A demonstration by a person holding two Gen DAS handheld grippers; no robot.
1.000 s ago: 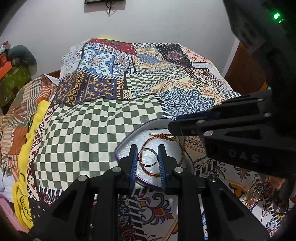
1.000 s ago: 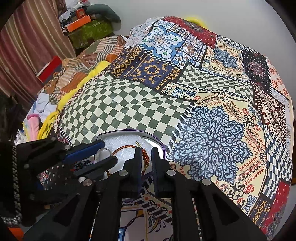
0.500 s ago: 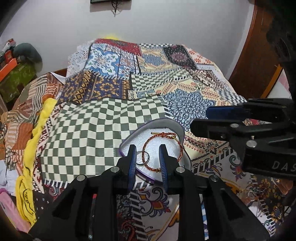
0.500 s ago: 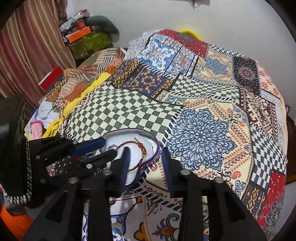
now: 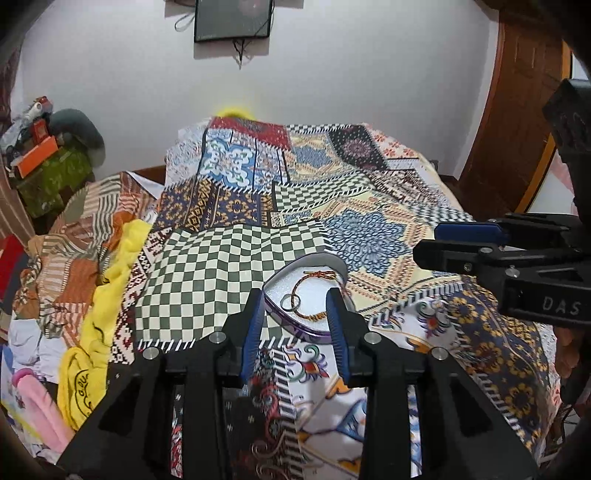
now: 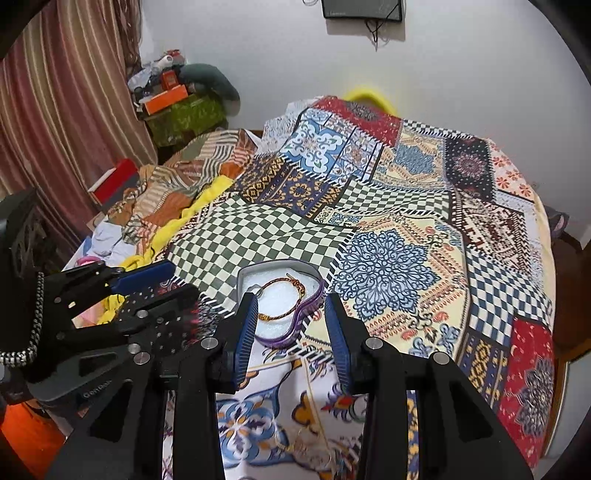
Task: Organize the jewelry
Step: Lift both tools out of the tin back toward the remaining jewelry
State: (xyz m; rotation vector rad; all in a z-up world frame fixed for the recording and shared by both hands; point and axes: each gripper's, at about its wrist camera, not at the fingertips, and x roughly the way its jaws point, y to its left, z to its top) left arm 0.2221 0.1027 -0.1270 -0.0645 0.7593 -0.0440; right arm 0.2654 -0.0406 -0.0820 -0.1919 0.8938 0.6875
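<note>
Both tongs stand wide apart and hold nothing. Left tongs (image 5: 295, 325), black with blue ribbed pads, hover over the near edge of a heart-shaped purple-rimmed jewelry box (image 5: 295, 328) with a white foam lining, which lies on the patchwork bedspread (image 5: 229, 266) of the bed. From the left wrist view the box shows in the gap between the two pads, apart from both. Inside it lie a red-and-gold braided cord bracelet (image 5: 314, 291) and a small silver ring (image 5: 287, 302), the ring at the bracelet's left side and overlapping its loop.

At the far left of the bed a yellow cloth (image 5: 110, 273) trails along the edge of the green-and-cream checked patch, beside a heap of striped brown and orange fabric (image 5: 74, 236). A dark framed screen (image 5: 232, 20) hangs on the white wall behind the bed.

Further right, the right tongs (image 6: 291, 332) are likewise spread, with the same box (image 6: 306, 317) seen between their pads and the bracelet (image 6: 284, 299) lying across its foam. In the left wrist view these tongs (image 5: 461, 243) reach in from the right side, held above the bedspread and clear of the box. Near the bottom of the right wrist view a tangle of thin gold-coloured jewelry (image 6: 310, 446) lies on the white floral patch; its pieces are too blurred to tell apart.
</note>
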